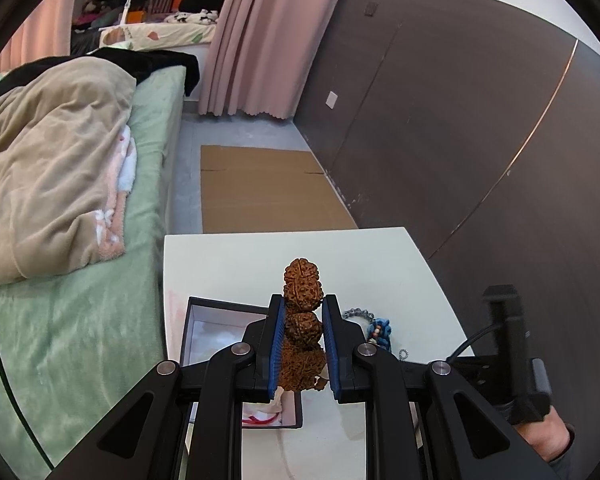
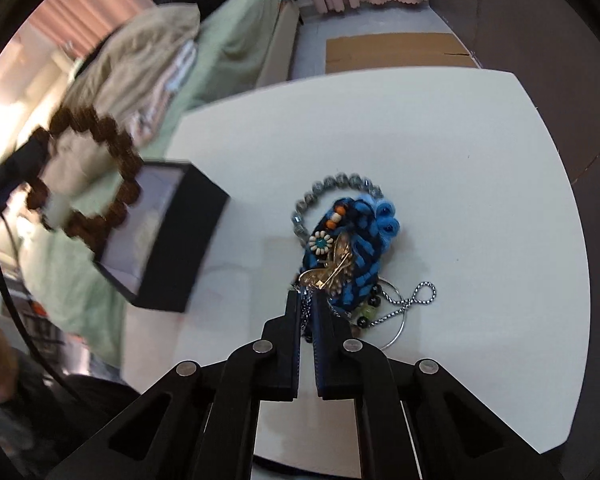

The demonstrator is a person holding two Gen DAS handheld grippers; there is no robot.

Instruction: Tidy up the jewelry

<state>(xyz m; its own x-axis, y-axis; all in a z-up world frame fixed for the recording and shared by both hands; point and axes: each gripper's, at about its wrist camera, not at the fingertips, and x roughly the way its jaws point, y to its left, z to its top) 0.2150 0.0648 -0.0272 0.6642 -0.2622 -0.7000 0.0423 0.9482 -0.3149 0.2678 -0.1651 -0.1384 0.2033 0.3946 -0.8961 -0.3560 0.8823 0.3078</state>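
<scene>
brown seed bracelet (image 1: pixel 302 328), clamped in left gripper (image 1: pixel 302 312) above the box (image 1: pixel 188 332).
long axis runs forward along the fingers. right gripper (image 2: pixel 307 300) nearly closed, pinching a chain (image 2: pixel 307 304) at the pile (image 2: pixel 352 248) on the table (image 2: pixel 460 140).

Home bedroom: bed (image 1: pixel 80 280) with green sheet, tan blanket (image 1: pixel 52 168), pink curtains (image 1: pixel 260 40), small white worktop (image 1: pixel 228 264) just beside bed.

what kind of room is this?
Most likely a bedroom: a bed with a rumpled beige blanket, pink curtains, and a small white table holding jewelry beside it.
</scene>
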